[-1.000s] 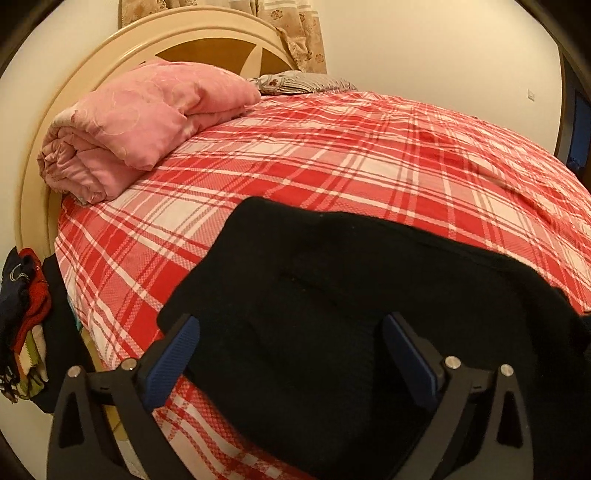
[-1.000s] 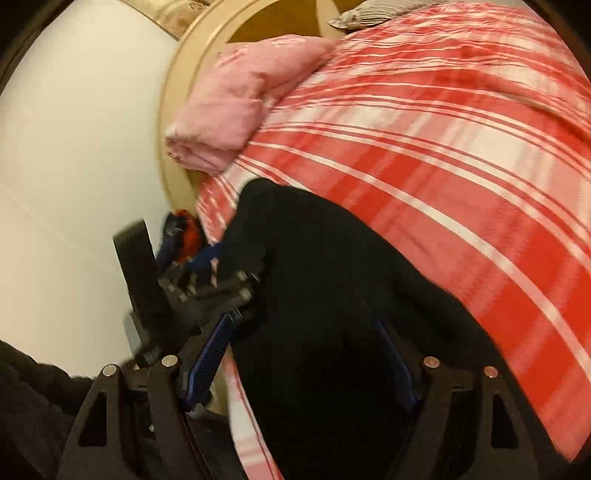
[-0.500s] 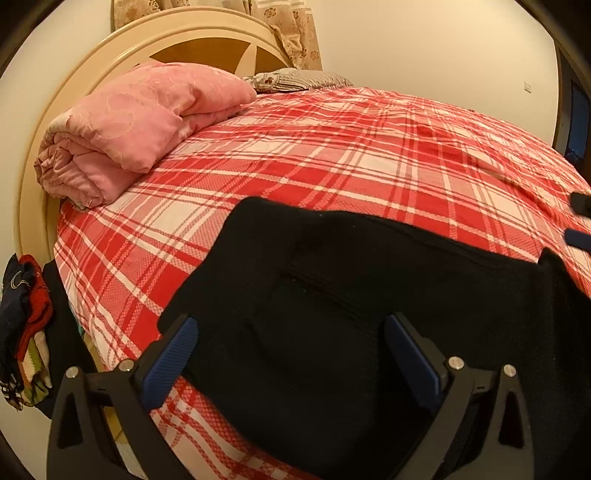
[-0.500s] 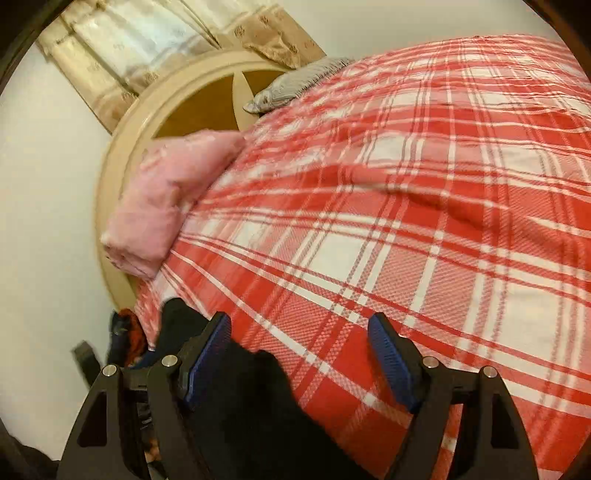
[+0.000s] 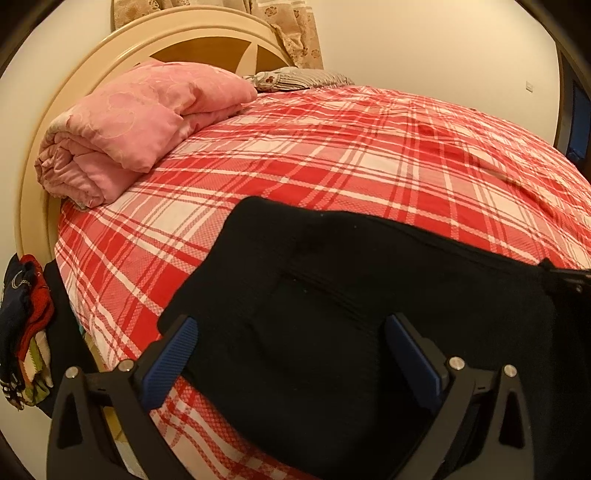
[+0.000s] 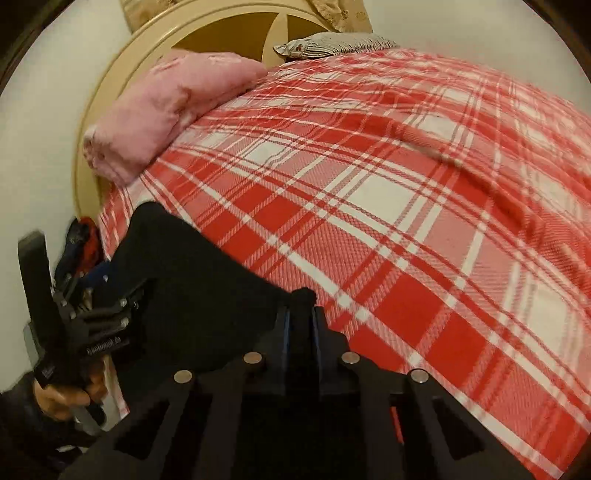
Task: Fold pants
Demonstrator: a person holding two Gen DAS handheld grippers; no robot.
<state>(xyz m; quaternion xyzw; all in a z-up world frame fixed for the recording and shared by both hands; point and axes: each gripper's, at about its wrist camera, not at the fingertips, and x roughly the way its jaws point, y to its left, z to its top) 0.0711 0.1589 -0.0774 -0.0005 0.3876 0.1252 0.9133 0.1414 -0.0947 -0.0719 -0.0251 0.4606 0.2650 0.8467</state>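
Black pants (image 5: pixel 332 332) lie flat on the plaid bed (image 5: pixel 369 155) near its edge, below the folded pink quilt (image 5: pixel 140 122), so there's room to fold. Right gripper (image 6: pixel 299 314) is clamped on a pinch of the pants' far edge, likely to lift it across. Left gripper (image 5: pixel 291 354) hovers over the cloth with jaws spread wide, gripping nothing, probably ready to pin or grab.

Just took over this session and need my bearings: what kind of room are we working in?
Most likely a home bedroom. The black pants lie on a bed covered with a red plaid bedspread, a folded pink quilt sits against a rounded cream headboard, and a curtain hangs behind it.
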